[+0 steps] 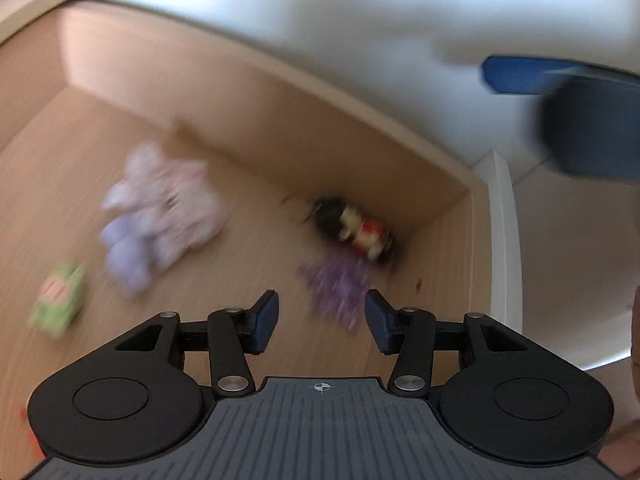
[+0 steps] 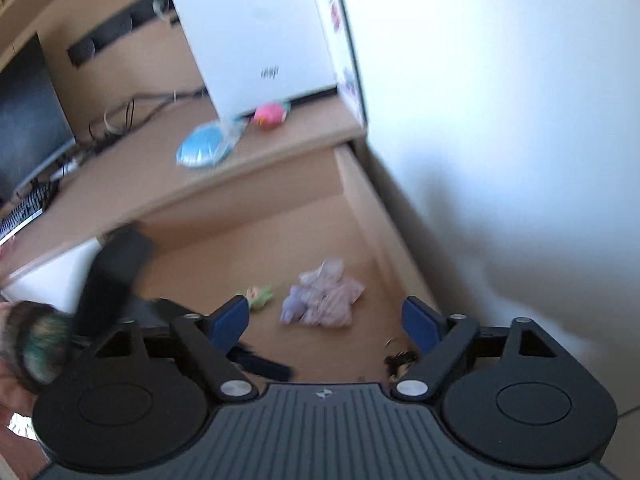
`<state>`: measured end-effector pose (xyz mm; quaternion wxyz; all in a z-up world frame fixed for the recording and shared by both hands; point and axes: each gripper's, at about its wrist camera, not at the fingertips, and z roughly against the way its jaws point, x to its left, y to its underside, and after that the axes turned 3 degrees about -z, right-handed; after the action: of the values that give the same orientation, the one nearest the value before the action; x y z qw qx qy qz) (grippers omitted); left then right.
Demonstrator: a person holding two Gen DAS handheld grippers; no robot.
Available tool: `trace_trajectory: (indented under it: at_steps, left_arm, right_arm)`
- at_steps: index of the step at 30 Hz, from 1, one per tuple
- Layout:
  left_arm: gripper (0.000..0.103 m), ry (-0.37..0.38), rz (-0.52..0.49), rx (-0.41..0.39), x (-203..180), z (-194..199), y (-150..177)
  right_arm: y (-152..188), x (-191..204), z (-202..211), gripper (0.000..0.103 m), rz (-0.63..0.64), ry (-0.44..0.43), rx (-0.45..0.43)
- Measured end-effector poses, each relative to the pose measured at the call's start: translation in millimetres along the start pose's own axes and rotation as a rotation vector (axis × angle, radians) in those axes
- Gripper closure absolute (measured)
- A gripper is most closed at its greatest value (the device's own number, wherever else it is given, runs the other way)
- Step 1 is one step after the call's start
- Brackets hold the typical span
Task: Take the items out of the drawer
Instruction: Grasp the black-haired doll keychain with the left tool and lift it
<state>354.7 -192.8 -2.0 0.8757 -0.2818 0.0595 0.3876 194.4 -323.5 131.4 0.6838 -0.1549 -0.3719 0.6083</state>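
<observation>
Open wooden drawer (image 1: 280, 92) fills left wrist view; pale plush toy (image 1: 160, 216) lies left of centre on drawer floor, small green toy (image 1: 60, 300) lower left, dark figurine (image 1: 356, 232) in right corner, purple blurred item (image 1: 340, 288) just below it. Left gripper (image 1: 322, 320) released, nothing between blue pads, above drawer. Right gripper (image 2: 326, 320) spread wide, empty. Desk top (image 2: 280, 148), upper centre of right wrist view: blue disc-shaped item (image 2: 204, 148), pink toy (image 2: 268, 116), white box (image 2: 256, 32).

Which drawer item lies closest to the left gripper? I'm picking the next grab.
The purple tuft, just ahead between the open left gripper fingers.
</observation>
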Motion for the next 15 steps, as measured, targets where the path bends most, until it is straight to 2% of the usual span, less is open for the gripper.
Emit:
trace_trajectory:
  at_steps: [2,3,5,8,10,13,15]
  left_arm:
    - [0.054,-0.024,-0.025,0.026,-3.7,-15.3,-9.7]
    - [0.054,-0.038,-0.037,0.028,-5.7,-20.9,-11.4]
    - [0.056,-0.069,-0.062,0.045,-7.2,-29.4,-12.5]
    - [0.062,-0.153,-0.165,0.0,-14.0,-31.0,-9.0]
    - [0.056,-0.182,-0.21,-0.025,-17.1,-31.1,-6.1]
    - [0.056,-0.203,-0.231,-0.038,-18.4,-30.4,-4.0]
    - [0.062,-0.304,-0.275,-0.067,-19.3,-28.9,-1.8]
  right_arm:
    - [-8.8,-4.2,-4.7,0.017,0.005,-0.007,-0.031]
    - [-11.9,-7.1,6.9,0.017,0.009,-0.009,-0.046]
    - [-13.8,-9.3,4.5,0.017,0.019,0.025,-0.078]
    - [-15.1,-14.1,7.6,0.017,0.032,0.039,-0.108]
    - [-16.3,-16.4,7.9,0.017,0.027,0.023,-0.106]
    - [-16.7,-15.8,3.7,0.016,0.039,0.033,-0.104]
    - [-16.9,-15.7,0.8,0.016,0.041,0.039,-0.1]
